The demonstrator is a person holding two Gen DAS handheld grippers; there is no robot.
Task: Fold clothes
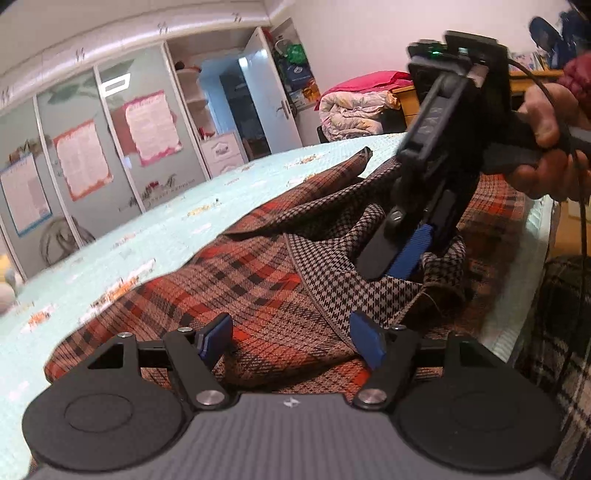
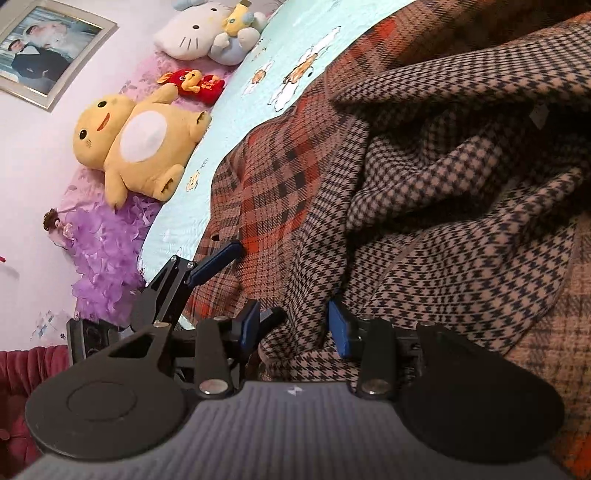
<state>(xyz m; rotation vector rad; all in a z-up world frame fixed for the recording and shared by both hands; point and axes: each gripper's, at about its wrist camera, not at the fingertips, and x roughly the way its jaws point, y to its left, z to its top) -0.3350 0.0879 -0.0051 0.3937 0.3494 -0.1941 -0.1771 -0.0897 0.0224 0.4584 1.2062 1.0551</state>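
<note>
Garment: plaid coat [image 1: 236, 280] is spread on the bed [image 1: 155, 236], houndstooth lining [image 1: 332, 280] exposed; long axis appears to run diagonally.
Right gripper [image 2: 295, 326]: tilted downward, jaws partly closed around a lining fold; firm pinch cannot be confirmed.
Left gripper [image 1: 291, 341]: held low, jaws wide, nothing gripped.

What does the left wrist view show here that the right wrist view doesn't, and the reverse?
Left wrist only: wardrobe, folded quilt, the hand holding the right gripper.
Right wrist only: yellow plush, white cat plush, framed photo.
Both: the plaid coat with houndstooth lining on the pale blue bedspread, and both grippers, including the left gripper.
</note>
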